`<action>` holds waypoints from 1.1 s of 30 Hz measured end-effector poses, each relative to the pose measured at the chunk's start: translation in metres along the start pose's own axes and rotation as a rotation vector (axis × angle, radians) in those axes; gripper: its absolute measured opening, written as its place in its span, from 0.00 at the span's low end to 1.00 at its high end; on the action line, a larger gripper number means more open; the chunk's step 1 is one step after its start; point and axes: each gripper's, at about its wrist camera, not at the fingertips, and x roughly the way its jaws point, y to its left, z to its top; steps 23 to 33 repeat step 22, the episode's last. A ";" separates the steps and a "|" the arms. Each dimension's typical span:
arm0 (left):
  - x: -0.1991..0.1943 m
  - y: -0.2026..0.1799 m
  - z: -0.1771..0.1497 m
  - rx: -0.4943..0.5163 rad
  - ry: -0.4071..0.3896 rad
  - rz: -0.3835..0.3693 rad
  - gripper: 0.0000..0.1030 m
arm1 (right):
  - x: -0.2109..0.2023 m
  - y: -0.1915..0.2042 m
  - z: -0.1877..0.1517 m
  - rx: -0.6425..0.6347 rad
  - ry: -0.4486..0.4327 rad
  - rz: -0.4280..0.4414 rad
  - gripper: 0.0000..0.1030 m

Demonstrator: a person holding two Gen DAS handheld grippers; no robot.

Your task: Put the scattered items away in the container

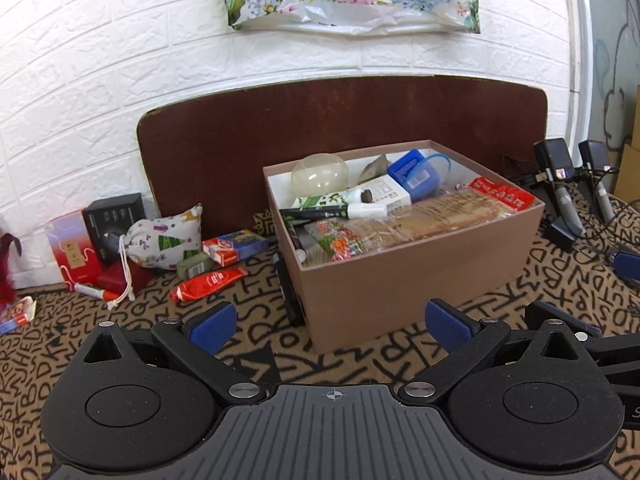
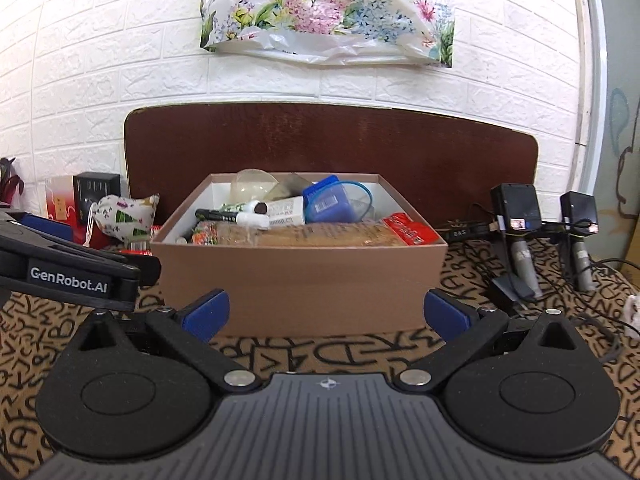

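A brown cardboard box [image 1: 420, 276] stands on the letter-patterned cloth, filled with a blue case [image 1: 414, 174], a cracker pack [image 1: 424, 218], a clear egg shape [image 1: 316, 176] and tubes. Scattered to its left lie a red tube [image 1: 208, 285], a small red-and-blue carton [image 1: 234, 247], a green packet [image 1: 195, 266], a Christmas-print pouch [image 1: 166, 242] and a marker [image 1: 94, 291]. My left gripper [image 1: 330, 326] is open in front of the box's near corner, holding nothing. My right gripper [image 2: 326, 314] is open before the box [image 2: 300, 280] front wall, also holding nothing.
A dark brown board [image 1: 340, 116] leans on the white brick wall behind the box. A black box [image 1: 114, 216] and red bag [image 1: 72, 248] stand at far left. Black devices with cables [image 2: 520, 232] stand right of the box. A black flat item [image 1: 288, 288] leans on the box's left side.
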 end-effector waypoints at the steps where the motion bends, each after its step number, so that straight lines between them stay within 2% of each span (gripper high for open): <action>1: -0.003 -0.001 -0.002 -0.001 0.004 -0.002 1.00 | -0.003 -0.001 -0.001 -0.004 0.003 -0.002 1.00; 14: -0.023 -0.004 -0.008 -0.016 0.018 -0.032 1.00 | -0.028 0.002 -0.008 -0.038 0.035 -0.011 1.00; 21: -0.025 -0.002 -0.009 -0.018 0.004 -0.057 1.00 | -0.027 0.007 -0.006 -0.054 0.042 -0.002 1.00; 33: -0.024 -0.002 -0.008 -0.019 0.007 -0.057 1.00 | -0.027 0.008 -0.006 -0.055 0.044 -0.001 1.00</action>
